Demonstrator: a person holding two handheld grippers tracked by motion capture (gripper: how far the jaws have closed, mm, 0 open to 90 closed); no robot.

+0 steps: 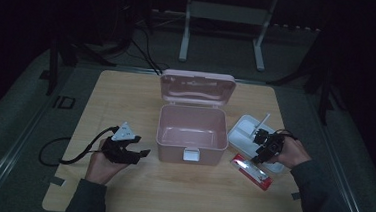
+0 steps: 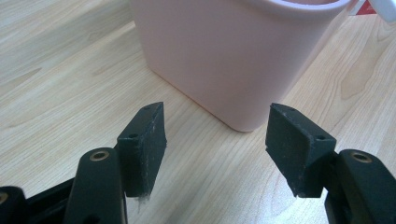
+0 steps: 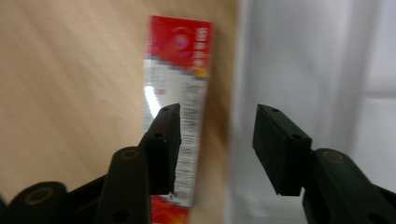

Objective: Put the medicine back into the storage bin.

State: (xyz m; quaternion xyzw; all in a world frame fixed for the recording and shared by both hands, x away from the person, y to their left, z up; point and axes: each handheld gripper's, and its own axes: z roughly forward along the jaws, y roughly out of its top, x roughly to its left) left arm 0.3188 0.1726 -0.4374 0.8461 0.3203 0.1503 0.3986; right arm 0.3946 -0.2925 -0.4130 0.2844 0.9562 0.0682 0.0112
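A pink storage box point(image 1: 191, 131) stands open at the table's middle, its lid point(image 1: 197, 86) tipped back. My left gripper point(image 1: 142, 146) rests left of the box, open and empty; in the left gripper view its jaws point(image 2: 217, 149) face the box's rounded corner point(image 2: 233, 56). My right gripper point(image 1: 258, 156) hovers at the right, over the seam between a red and silver carton point(image 1: 254, 173) and a white tray point(image 1: 239, 132). In the right gripper view it point(image 3: 217, 140) stands open, with the carton point(image 3: 182, 70) under its left jaw and the tray point(image 3: 303, 70) under its right; nothing is between the pads.
A thin white stick point(image 1: 263, 121) lies in the white tray. A black cable point(image 1: 67, 152) loops off the table's left edge from my left gripper. Bare wood point(image 1: 195, 191) stretches along the table's front. A white frame point(image 1: 227, 18) stands on the floor beyond the table.
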